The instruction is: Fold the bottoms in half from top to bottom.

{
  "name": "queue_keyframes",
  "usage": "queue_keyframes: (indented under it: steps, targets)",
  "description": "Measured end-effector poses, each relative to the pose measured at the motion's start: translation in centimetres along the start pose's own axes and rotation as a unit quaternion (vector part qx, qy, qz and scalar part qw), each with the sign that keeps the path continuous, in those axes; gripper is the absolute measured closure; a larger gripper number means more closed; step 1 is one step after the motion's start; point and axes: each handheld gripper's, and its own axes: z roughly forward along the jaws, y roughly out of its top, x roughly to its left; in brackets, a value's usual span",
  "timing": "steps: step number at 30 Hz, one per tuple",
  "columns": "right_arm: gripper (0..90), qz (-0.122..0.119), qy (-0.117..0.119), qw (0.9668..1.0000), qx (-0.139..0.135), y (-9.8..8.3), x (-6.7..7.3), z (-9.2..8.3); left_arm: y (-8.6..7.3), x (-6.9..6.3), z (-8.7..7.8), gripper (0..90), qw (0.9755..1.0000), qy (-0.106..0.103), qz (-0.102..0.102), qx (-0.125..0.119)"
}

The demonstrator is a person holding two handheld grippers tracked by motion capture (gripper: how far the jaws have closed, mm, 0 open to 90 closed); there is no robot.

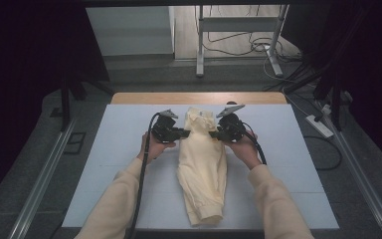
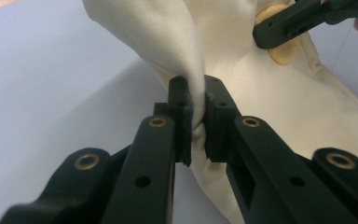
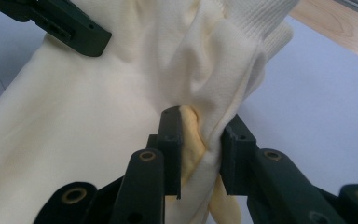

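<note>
A cream-yellow garment (image 1: 202, 167) lies folded lengthwise down the middle of the white table (image 1: 114, 149), its far end raised off the surface. My left gripper (image 1: 185, 132) pinches the garment's left edge near that far end; in the left gripper view its jaws (image 2: 196, 116) are shut on a thin fold of the garment (image 2: 270, 98). My right gripper (image 1: 215, 133) clamps the opposite edge; in the right gripper view its jaws (image 3: 200, 140) squeeze a thicker bunch of the garment (image 3: 98, 121) beside a ribbed cuff (image 3: 261, 23).
The white table ends in a wooden strip (image 1: 139, 97) at the far side. Behind it stand a metal stand (image 1: 238, 40) and cables on the floor (image 1: 278, 55). A power strip (image 1: 320, 126) lies on the right. Metal rails (image 1: 40, 184) run along both sides.
</note>
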Motion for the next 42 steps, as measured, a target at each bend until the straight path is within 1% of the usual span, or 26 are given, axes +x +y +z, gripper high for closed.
queue_keyframes:
  steps: [6, 12, 18, 20, 22, 27, 30, 33, 36, 42]
  targets:
    - [72.3, -0.001, -0.001, 1.0000, -0.002, 0.3, 0.0, -0.2, 0.3, 0.1, -0.3, 82.5, 1.0000, 0.000, 0.002, -0.003]
    - [72.3, -0.003, -0.003, 0.9999, -0.013, 0.9, 0.0, -0.9, 0.8, -0.1, -1.0, 82.6, 0.9999, 0.002, 0.008, -0.010]
    - [72.4, -0.003, -0.004, 0.9999, -0.012, 1.0, 0.1, -0.9, 0.8, -0.1, -1.0, 82.7, 0.9999, 0.001, 0.010, -0.011]
    - [72.5, -0.005, -0.005, 0.9999, -0.015, 1.0, 0.1, -1.0, 0.9, -0.1, -1.1, 82.7, 0.9998, 0.004, 0.014, -0.013]
    - [72.5, -0.007, -0.006, 0.9998, -0.017, 1.2, 0.0, -1.1, 1.3, -0.1, -1.4, 82.7, 0.9997, 0.006, 0.016, -0.017]
    - [72.7, -0.012, -0.016, 0.9993, -0.030, 2.7, -0.1, -2.2, 2.7, -0.1, -2.5, 82.7, 0.9993, 0.013, 0.021, -0.030]
    - [72.7, -0.015, -0.017, 0.9991, -0.036, 2.9, 0.0, -2.6, 2.6, -0.1, -2.6, 82.7, 0.9993, 0.010, 0.020, -0.029]
    - [72.7, -0.010, -0.015, 0.9994, -0.030, 2.6, 0.0, -2.3, 2.3, -0.1, -2.3, 82.7, 0.9995, 0.007, 0.013, -0.028]
    - [72.7, -0.011, -0.016, 0.9994, -0.028, 2.4, 0.0, -2.0, 2.2, 0.0, -2.2, 82.7, 0.9995, 0.007, 0.013, -0.028]
    - [72.7, -0.011, -0.015, 0.9994, -0.029, 2.5, -0.1, -1.9, 2.3, 0.1, -2.2, 82.7, 0.9995, 0.008, 0.015, -0.027]
